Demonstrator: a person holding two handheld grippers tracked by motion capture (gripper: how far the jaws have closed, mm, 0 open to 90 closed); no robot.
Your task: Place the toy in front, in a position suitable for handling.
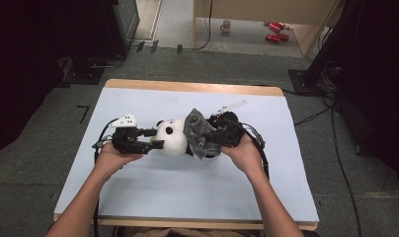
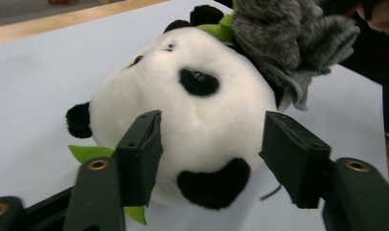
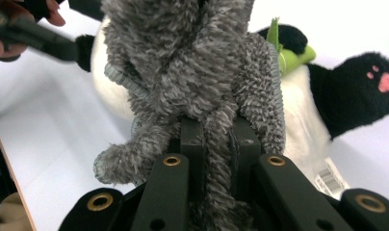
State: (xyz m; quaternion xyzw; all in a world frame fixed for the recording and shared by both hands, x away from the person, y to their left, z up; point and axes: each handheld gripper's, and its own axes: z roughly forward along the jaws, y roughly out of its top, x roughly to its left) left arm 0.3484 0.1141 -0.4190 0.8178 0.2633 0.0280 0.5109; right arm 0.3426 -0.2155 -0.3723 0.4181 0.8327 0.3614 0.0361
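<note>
A plush panda [image 1: 172,137] lies mid-table on the pale blue sheet, its white head [image 2: 183,120] toward my left gripper [image 1: 155,138]. That gripper [image 2: 213,118] is open, one jaw on each side of the head, with the pads not pressing in. A grey fuzzy cloth [image 1: 200,133] is draped over the panda's body [image 3: 303,110]. My right gripper [image 1: 215,140] is shut on a fold of the cloth [image 3: 192,62], which bunches between its jaws [image 3: 216,127]. The panda's black foot with pink pads [image 3: 375,82] and a sewn tag [image 3: 330,180] lie behind the cloth.
The table [image 1: 187,197] has bare sheet in front of, behind and to both sides of the toy. Beyond the far wooden edge, a mug [image 1: 226,25] and red items [image 1: 275,30] sit on the floor. Cables trail from both grippers, and dark equipment stands left and right.
</note>
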